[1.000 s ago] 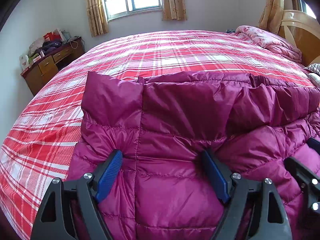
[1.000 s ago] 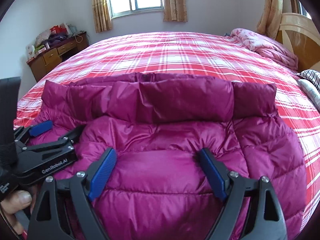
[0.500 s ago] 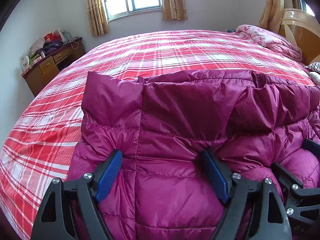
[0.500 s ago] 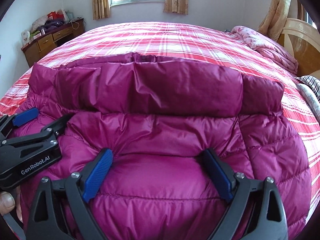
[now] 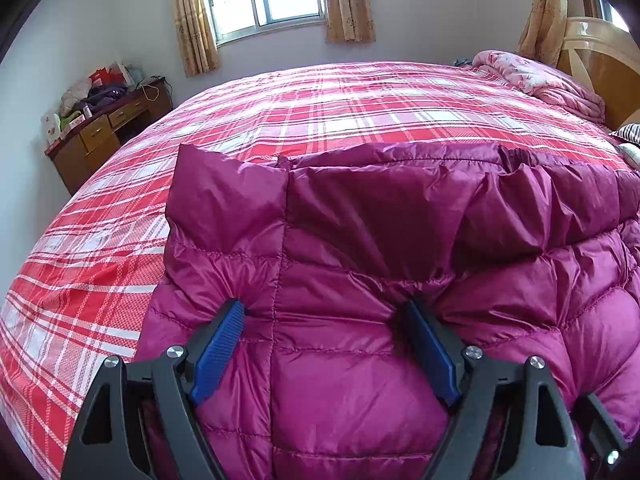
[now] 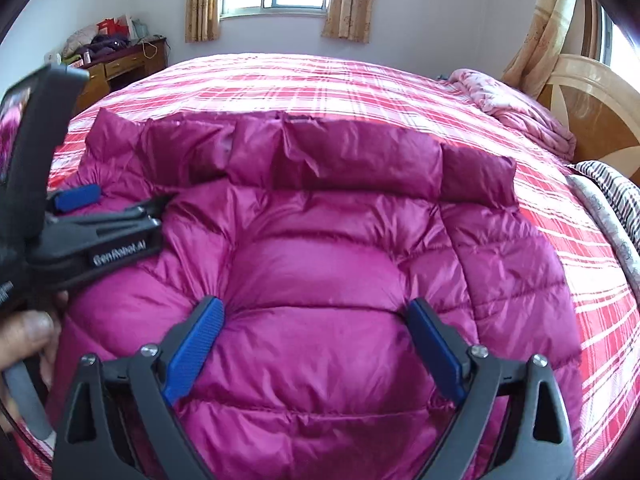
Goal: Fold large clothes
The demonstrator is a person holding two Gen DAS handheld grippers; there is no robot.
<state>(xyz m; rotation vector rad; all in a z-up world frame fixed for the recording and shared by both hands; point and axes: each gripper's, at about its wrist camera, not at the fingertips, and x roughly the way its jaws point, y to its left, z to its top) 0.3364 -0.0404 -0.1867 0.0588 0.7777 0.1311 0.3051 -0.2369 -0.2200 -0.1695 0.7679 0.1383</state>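
Note:
A magenta down jacket [image 5: 360, 220] lies spread on the bed, its far edge folded into a thick band [image 6: 340, 152]. My left gripper [image 5: 324, 308] sits on the jacket's left part. Its blue pads dig into the padding, which bulges between them and creases at both tips, so it is shut on the jacket. From the right wrist view the left gripper [image 6: 128, 196] shows side-on at the left, held by a person's hand [image 6: 28, 332]. My right gripper [image 6: 316, 305] is over the jacket's middle, its jaws opening wide with a puffed panel between them.
The red plaid bed cover [image 5: 340, 100] stretches beyond the jacket. A rolled pink quilt [image 6: 516, 108] and a wooden headboard [image 6: 592, 96] are at the far right, with striped bedding [image 6: 616, 188] beside them. A cluttered wooden desk [image 5: 100, 132] stands far left under the window.
The right gripper's jaws have spread wider, and it has drawn back and shifted right over the jacket, slipping almost out of the left wrist view. The left gripper has kept still.

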